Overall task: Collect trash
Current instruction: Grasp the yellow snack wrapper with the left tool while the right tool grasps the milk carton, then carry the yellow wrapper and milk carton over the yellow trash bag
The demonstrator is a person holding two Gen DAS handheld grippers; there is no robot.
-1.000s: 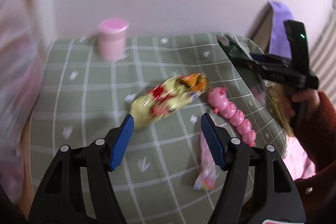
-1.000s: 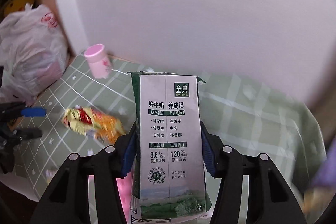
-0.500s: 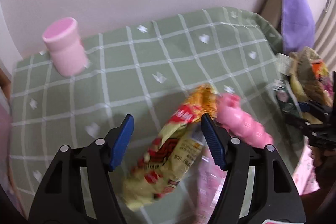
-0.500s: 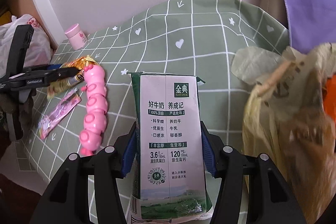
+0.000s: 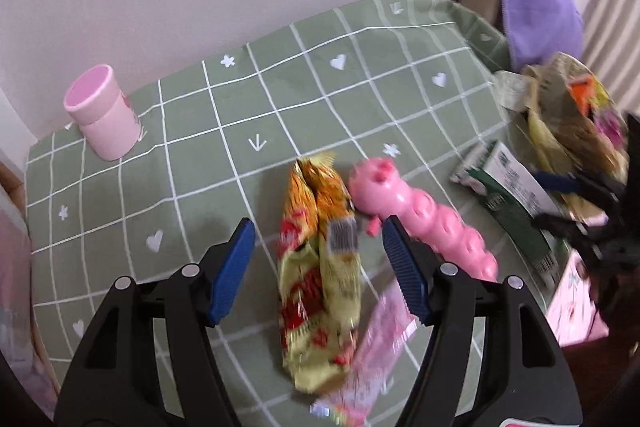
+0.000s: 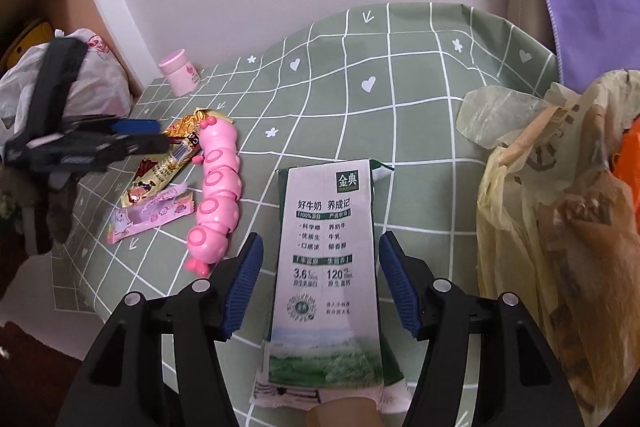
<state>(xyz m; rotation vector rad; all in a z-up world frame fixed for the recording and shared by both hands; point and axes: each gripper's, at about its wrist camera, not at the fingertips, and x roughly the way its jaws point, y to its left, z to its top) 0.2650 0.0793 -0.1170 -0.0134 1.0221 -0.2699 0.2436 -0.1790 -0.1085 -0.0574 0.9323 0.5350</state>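
Milk carton loose beside the trash bag, snack wrapper waiting between spread fingers

To the right gripper's (image 6: 320,283) right slumps the trash bag (image 6: 560,227); its mouth could fold shut. The milk carton (image 6: 326,259) lies between that gripper's parted jaws, gaps either side, so it looks unheld and may stay on the table. The left gripper (image 5: 318,267), also spread, straddles the snack wrapper (image 5: 320,267); closing could snag the pink toy (image 5: 420,215) at its right finger or the pink wrapper (image 5: 372,351) just below

Your pink wrapper (image 5: 372,359) smears with blur, and the carton's (image 6: 332,267) bottom hides behind something at the frame edge.
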